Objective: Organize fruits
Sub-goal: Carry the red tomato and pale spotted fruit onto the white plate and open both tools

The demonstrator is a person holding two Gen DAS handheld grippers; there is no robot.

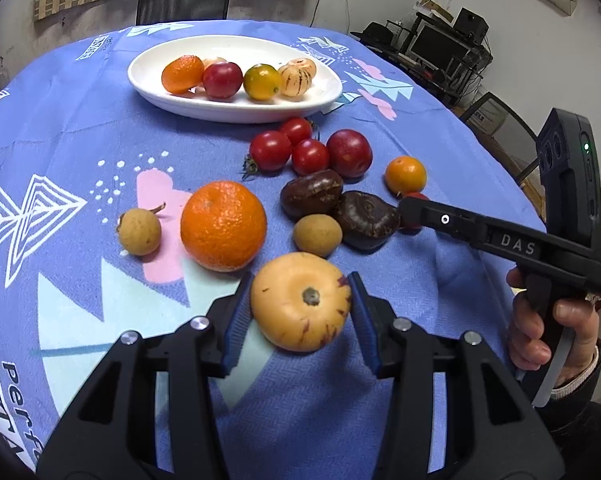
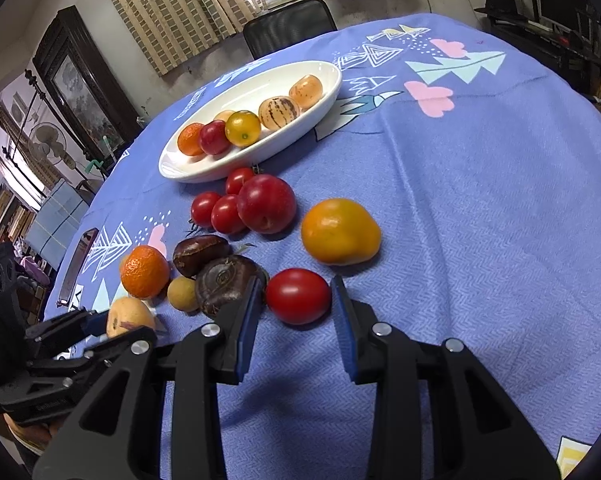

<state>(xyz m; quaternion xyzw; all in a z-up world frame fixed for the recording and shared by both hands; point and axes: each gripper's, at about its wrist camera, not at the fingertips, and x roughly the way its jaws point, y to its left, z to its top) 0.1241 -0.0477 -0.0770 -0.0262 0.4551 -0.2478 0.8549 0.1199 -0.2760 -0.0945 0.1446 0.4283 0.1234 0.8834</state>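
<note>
Left hand-held gripper clamping pepino melon, seemingly lifted

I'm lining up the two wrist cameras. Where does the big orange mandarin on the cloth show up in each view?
Left wrist: the big orange mandarin sits left of centre, just beyond the yellow melon-like fruit between the left gripper's fingers.
Right wrist: it lies at lower left, beside the dark chestnuts.
Shared landmark: the white oval plate, at the table's far side in both.
</note>
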